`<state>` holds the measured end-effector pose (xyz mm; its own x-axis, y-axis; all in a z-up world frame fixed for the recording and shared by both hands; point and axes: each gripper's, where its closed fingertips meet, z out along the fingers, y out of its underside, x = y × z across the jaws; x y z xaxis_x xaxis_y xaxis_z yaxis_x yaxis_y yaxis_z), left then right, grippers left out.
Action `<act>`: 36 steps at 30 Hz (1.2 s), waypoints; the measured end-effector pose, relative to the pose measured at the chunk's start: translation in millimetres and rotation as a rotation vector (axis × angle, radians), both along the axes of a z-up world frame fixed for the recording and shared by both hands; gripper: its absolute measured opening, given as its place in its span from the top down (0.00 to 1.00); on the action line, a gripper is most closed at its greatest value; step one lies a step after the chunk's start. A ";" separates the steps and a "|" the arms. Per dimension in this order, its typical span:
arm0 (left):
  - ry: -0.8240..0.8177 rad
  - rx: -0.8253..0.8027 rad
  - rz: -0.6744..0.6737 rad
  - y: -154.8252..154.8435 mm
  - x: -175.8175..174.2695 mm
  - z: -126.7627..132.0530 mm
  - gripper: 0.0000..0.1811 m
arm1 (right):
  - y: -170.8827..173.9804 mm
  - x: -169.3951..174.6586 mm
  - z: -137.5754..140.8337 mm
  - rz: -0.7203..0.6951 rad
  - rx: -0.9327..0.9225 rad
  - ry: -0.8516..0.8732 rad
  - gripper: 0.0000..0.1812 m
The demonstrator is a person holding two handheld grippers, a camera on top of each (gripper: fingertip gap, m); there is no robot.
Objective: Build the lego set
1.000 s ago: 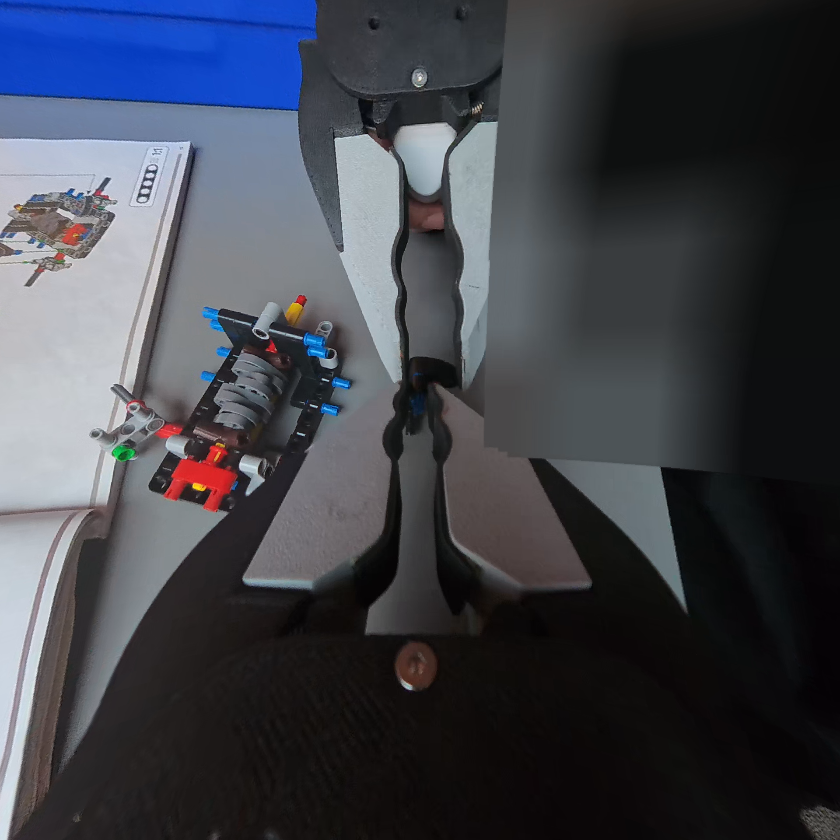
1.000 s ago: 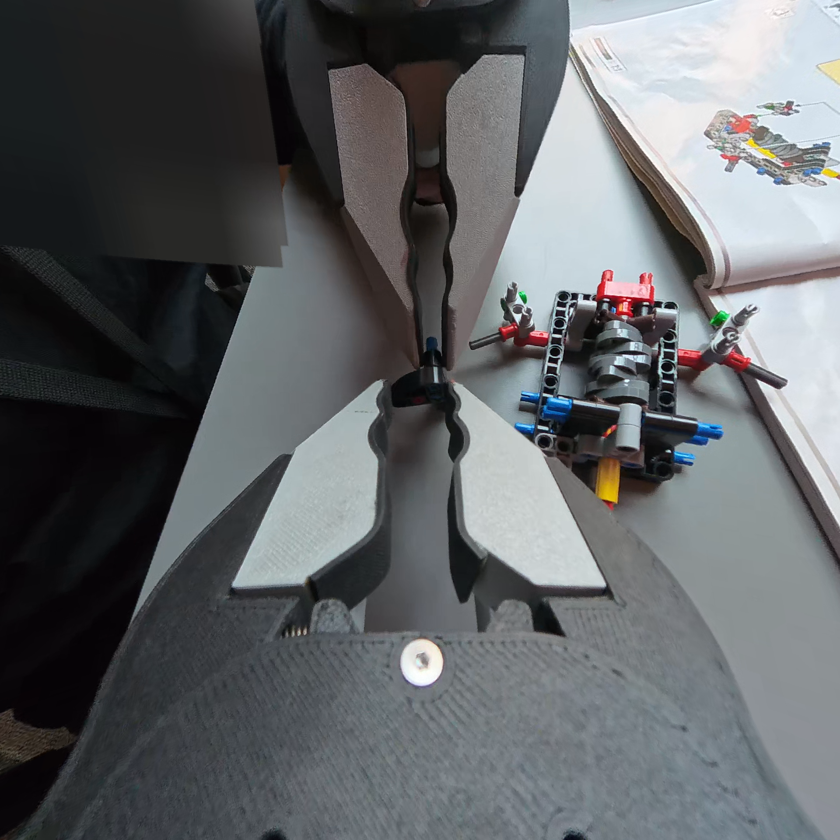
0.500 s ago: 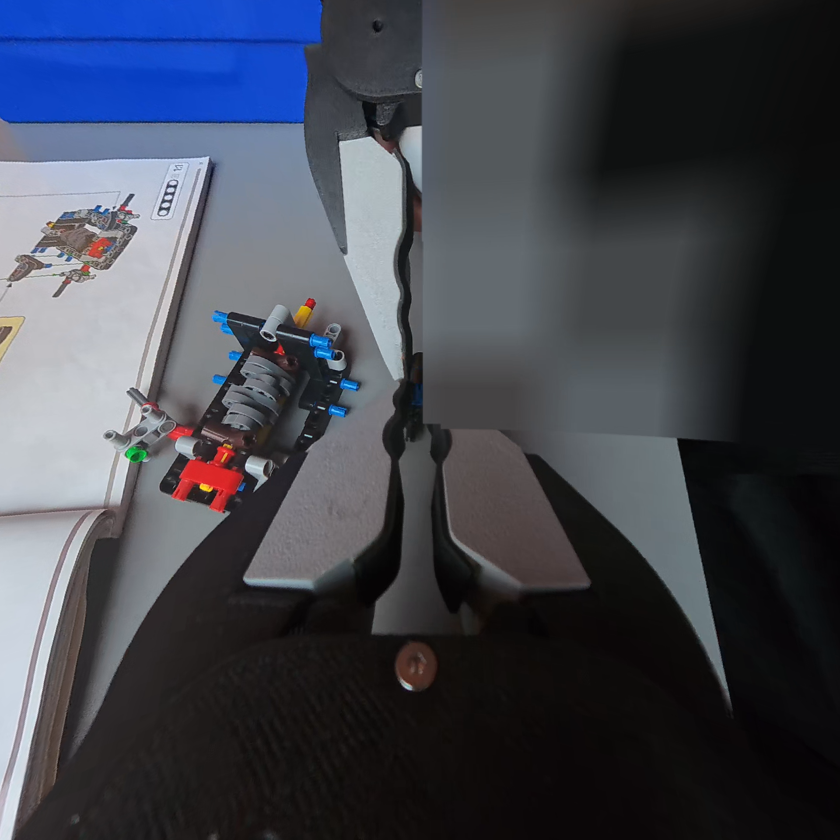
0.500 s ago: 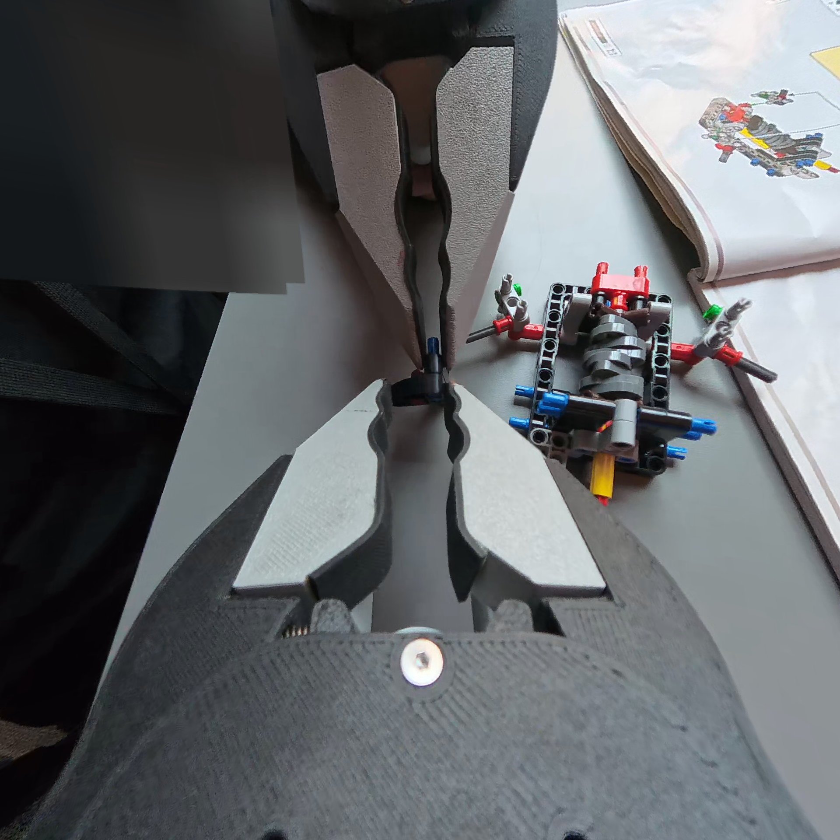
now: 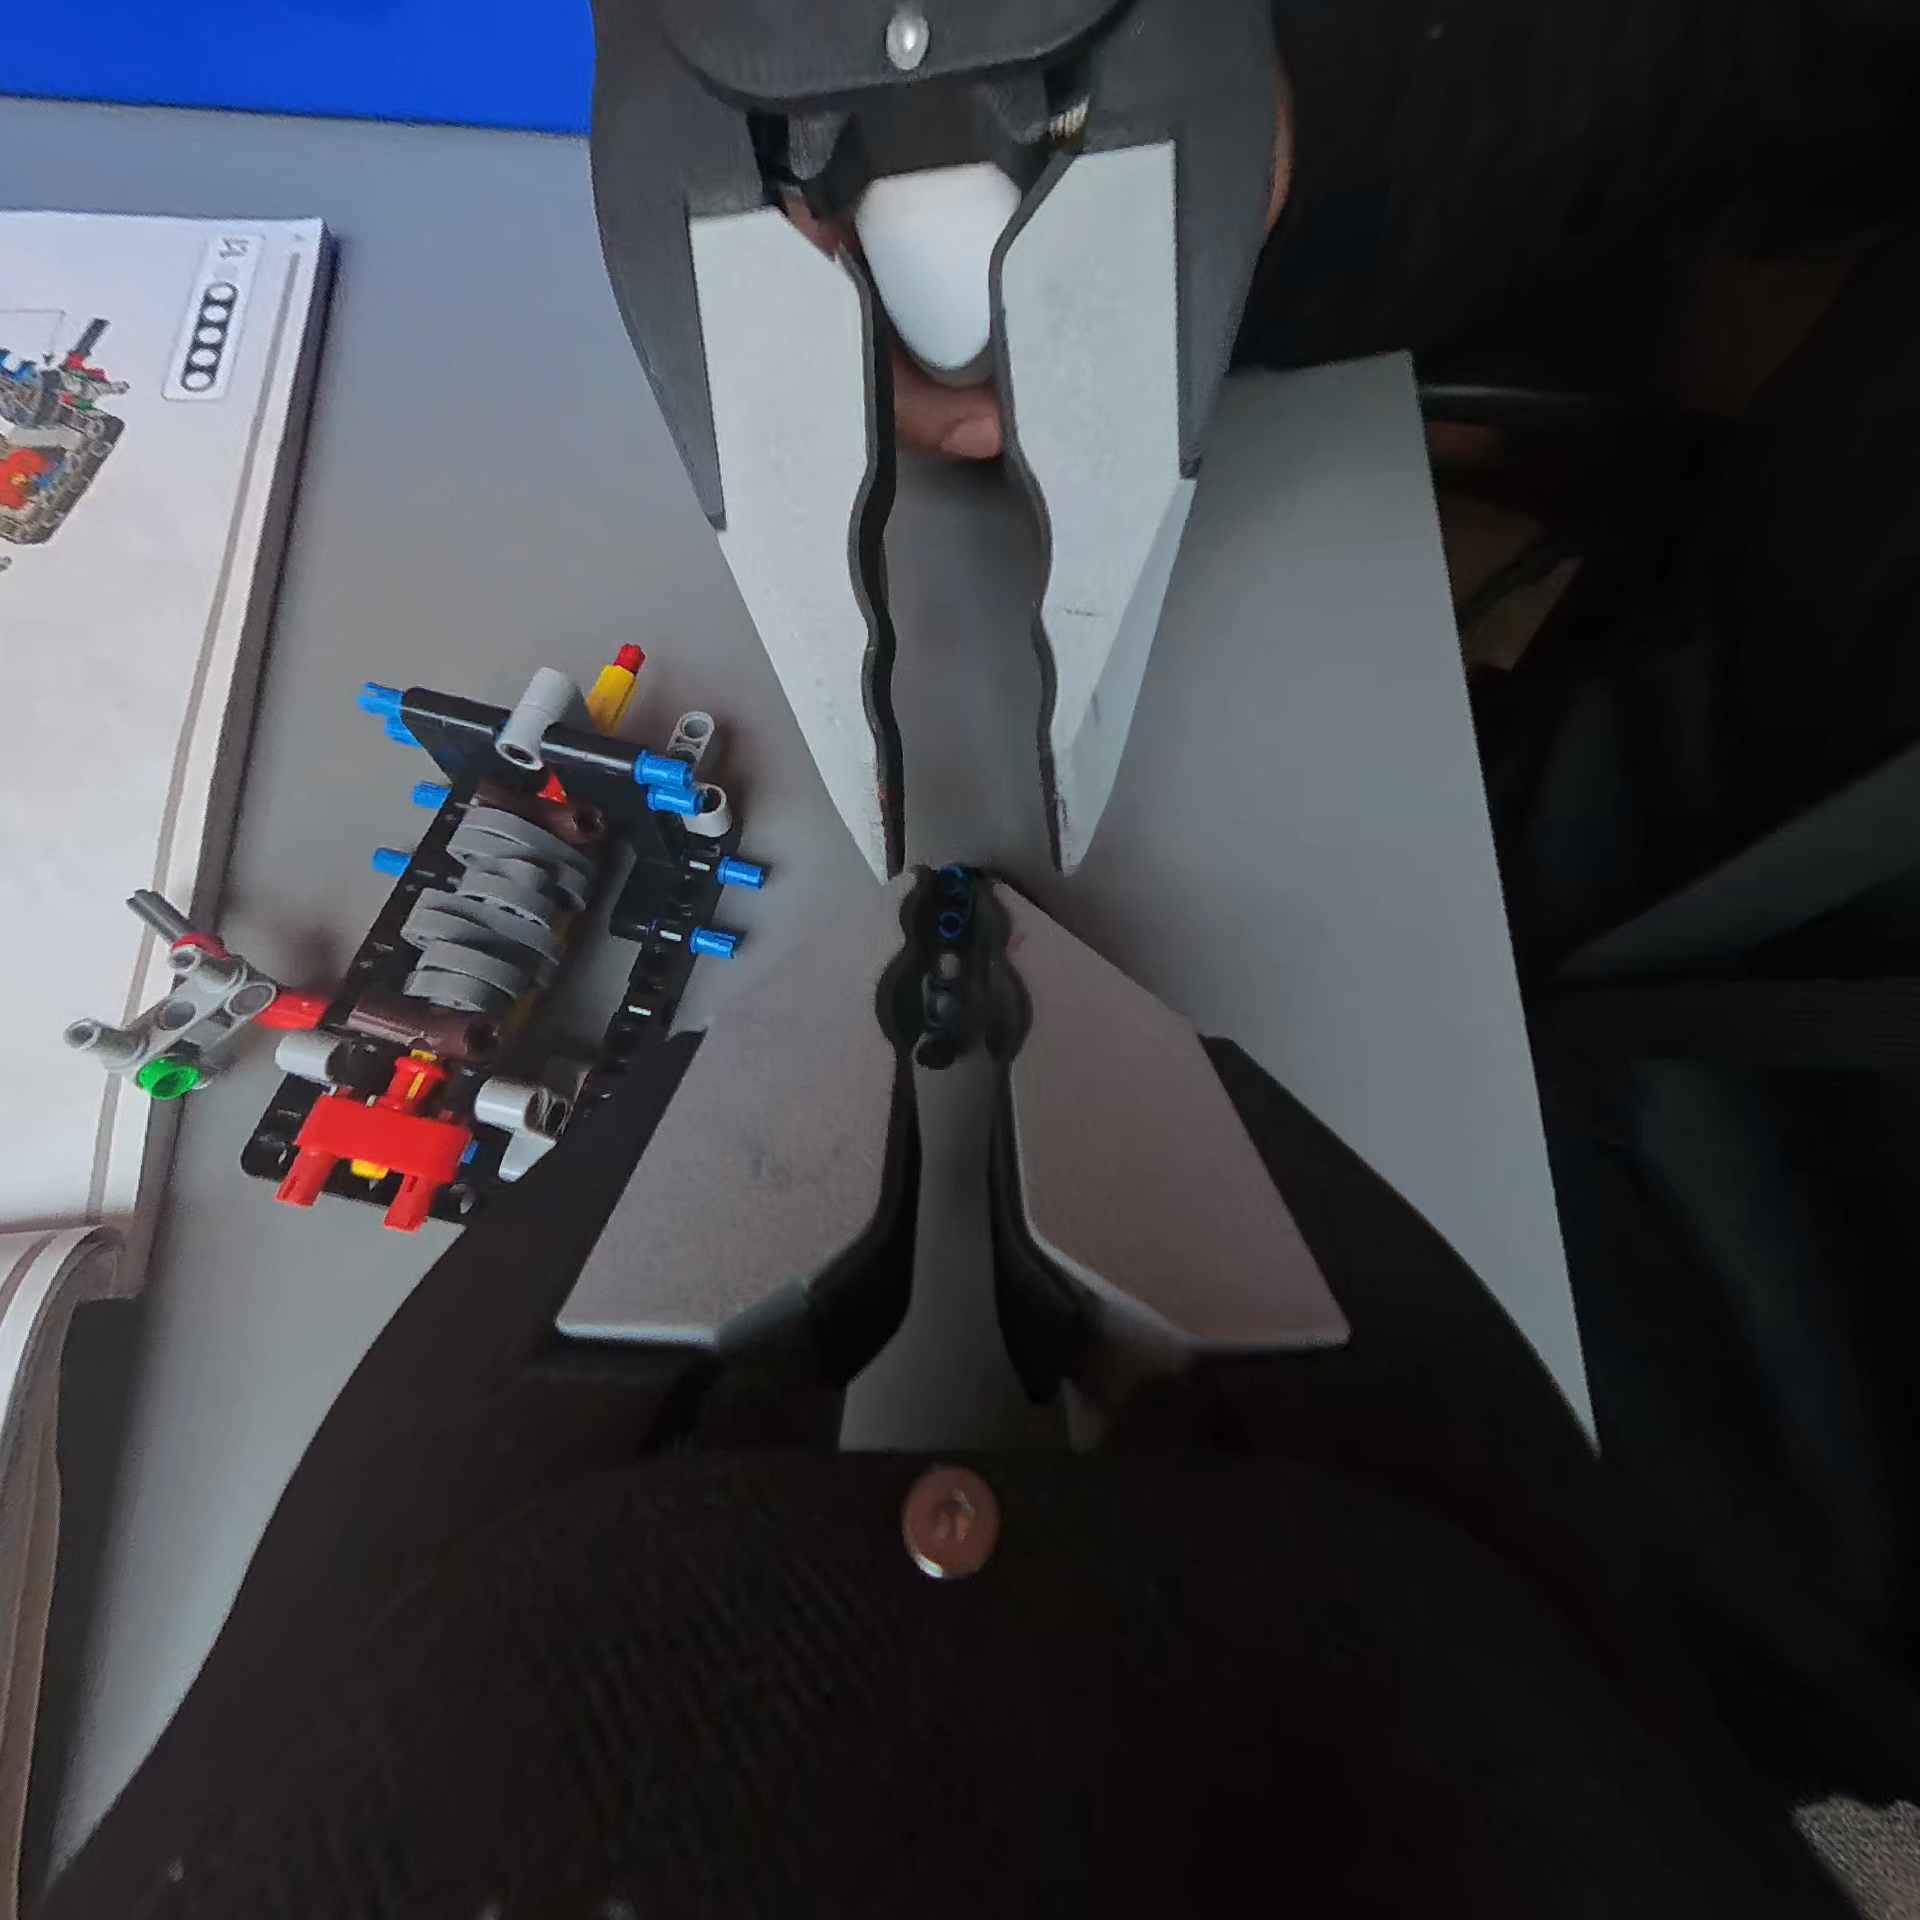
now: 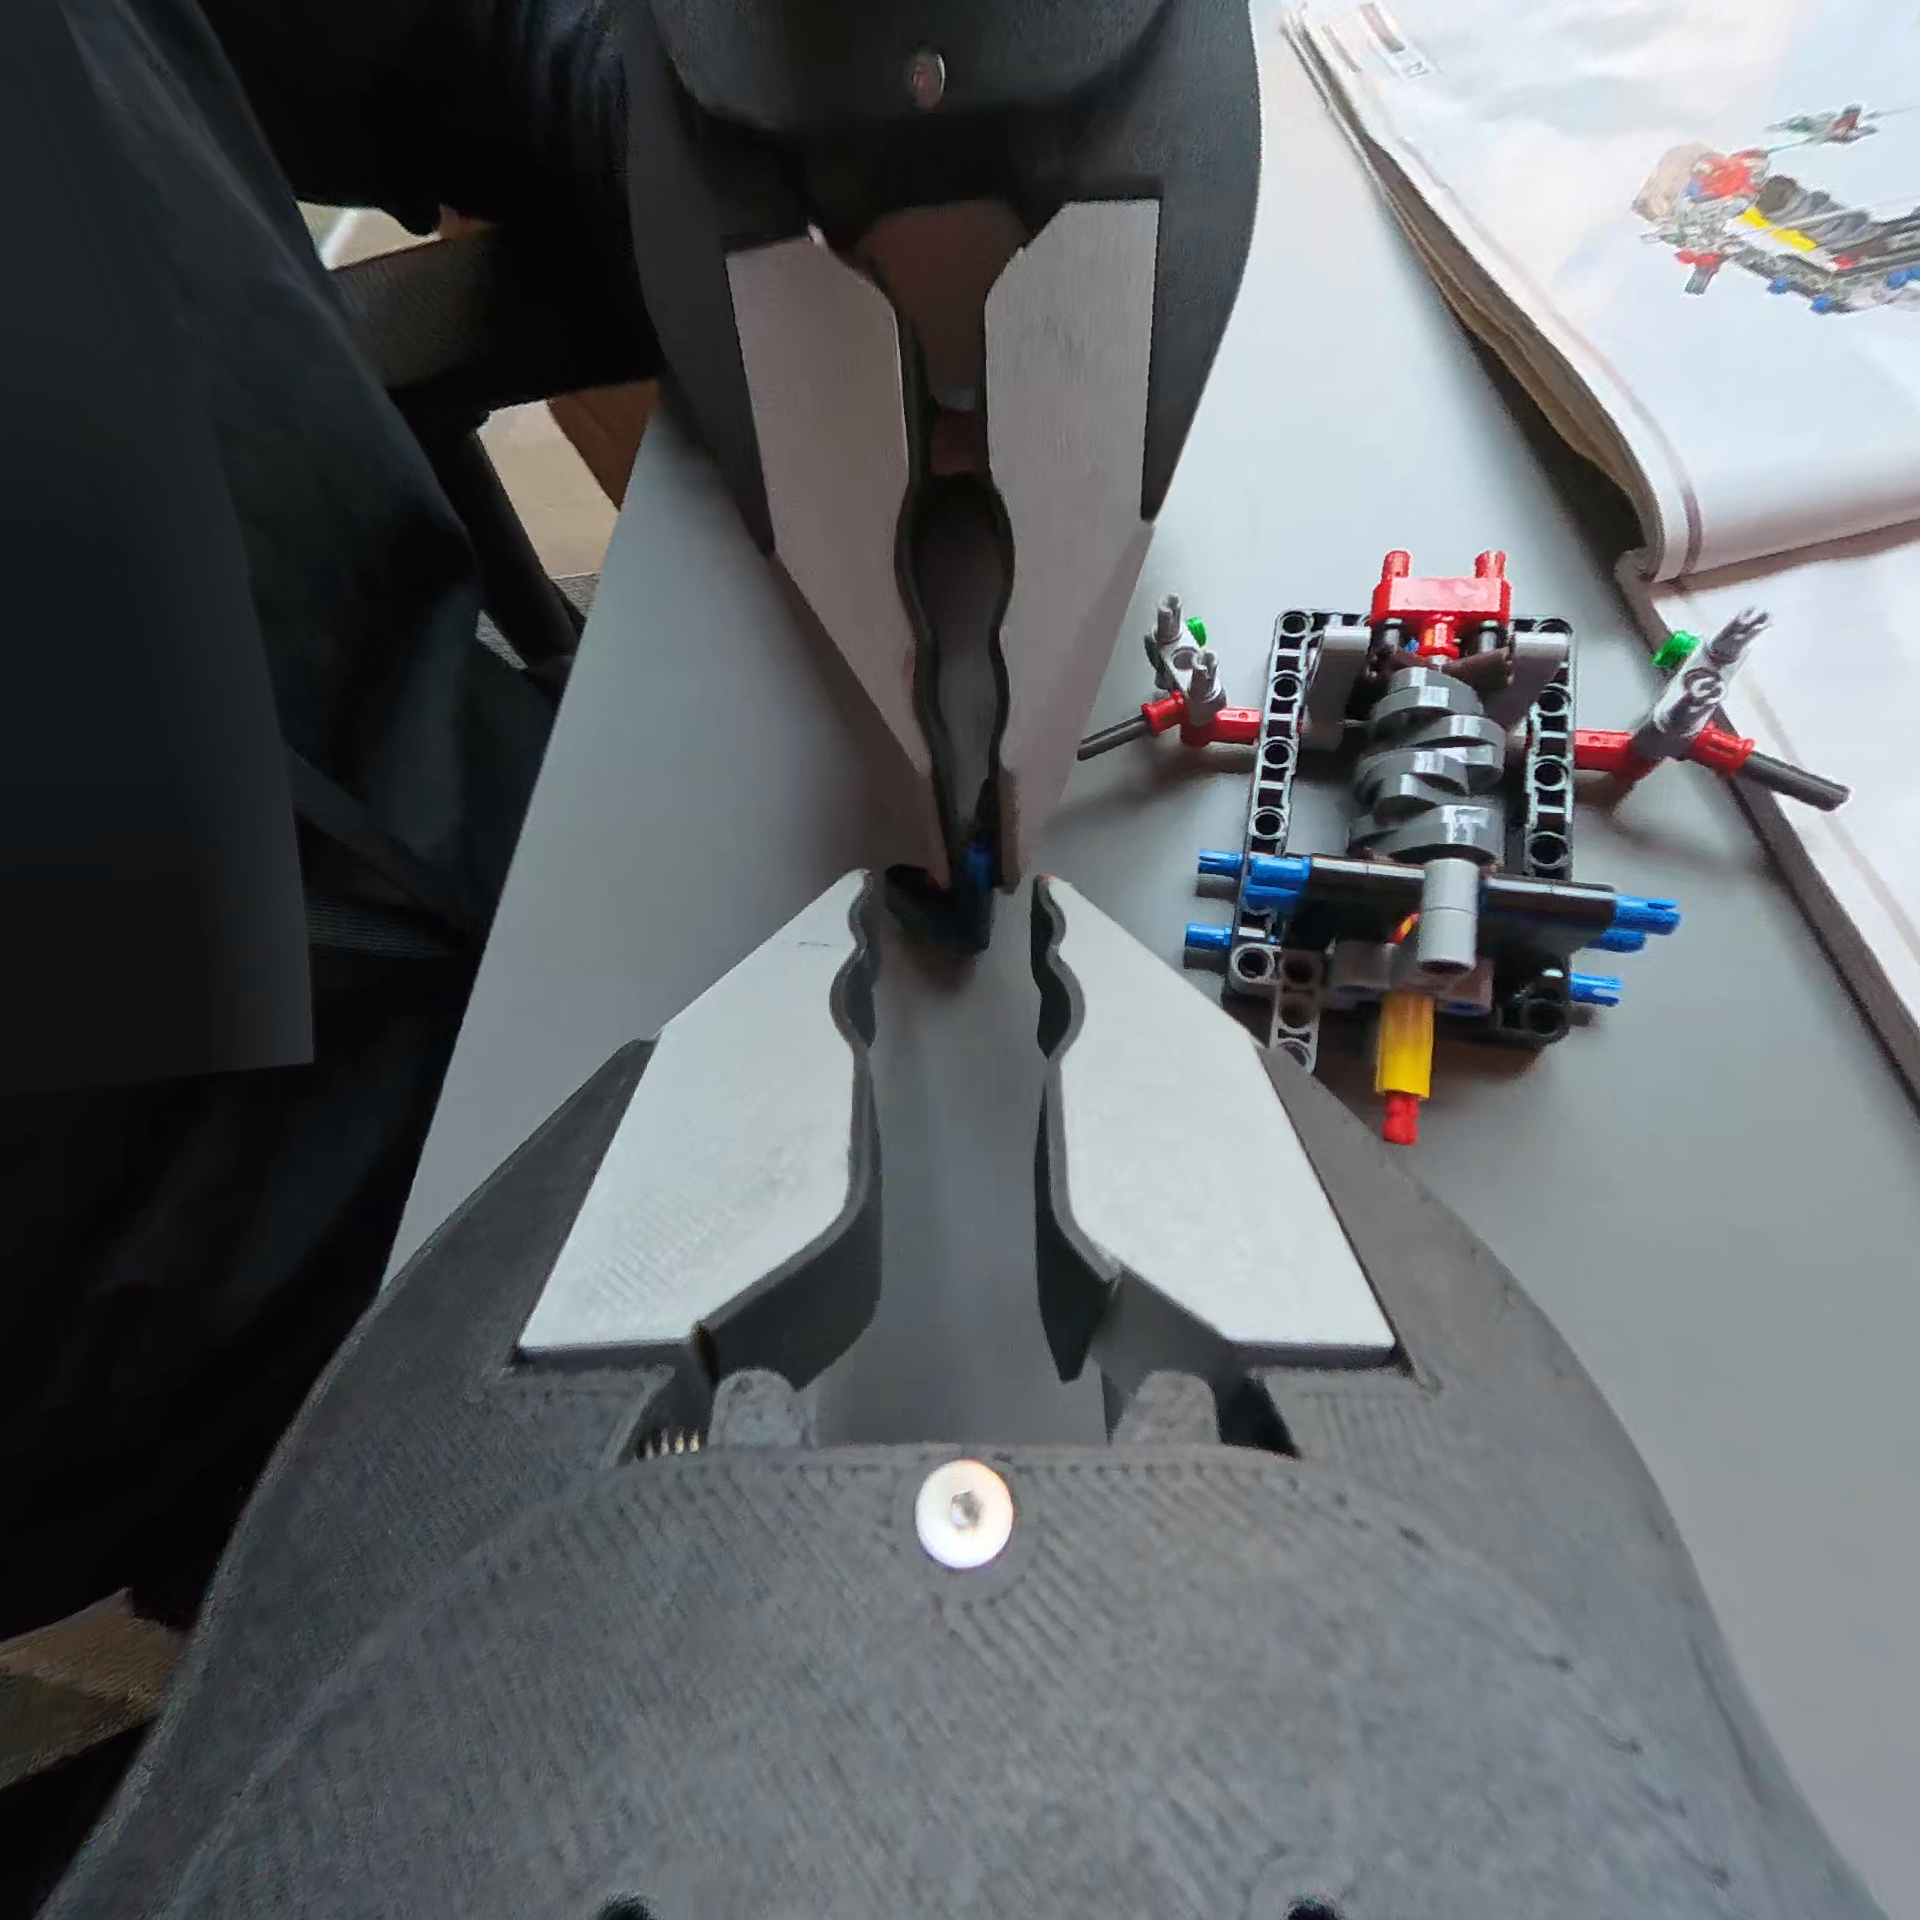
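Now a short black holed lego beam with blue pins (image 5: pixel 943 966) is clamped in the left gripper (image 5: pixel 948 935); the right gripper (image 6: pixel 951 925) is spread apart just before it. If the pinch slackens, the beam can be dropped past the grey bench (image 6: pixel 1351 416) edge, beside the half-built black lego frame (image 6: pixel 1413 821).

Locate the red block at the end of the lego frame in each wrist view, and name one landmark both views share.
Left wrist view: the red block sits lower left, at the near end of the lego frame, just right of the instruction booklet.
Right wrist view: the red block sits upper right, at the far end of the lego frame.
Shared landmark: the yellow axle at the frame's opposite end.
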<state>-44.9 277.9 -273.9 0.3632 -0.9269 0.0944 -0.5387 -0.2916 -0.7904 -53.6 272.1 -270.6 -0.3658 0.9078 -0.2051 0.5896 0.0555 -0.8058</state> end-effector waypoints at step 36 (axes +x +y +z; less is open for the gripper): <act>0.168 -0.033 -0.044 -6.1 -3.1 -12.0 0.98 | 1.8 4.4 -8.4 0.007 0.272 -0.004 0.98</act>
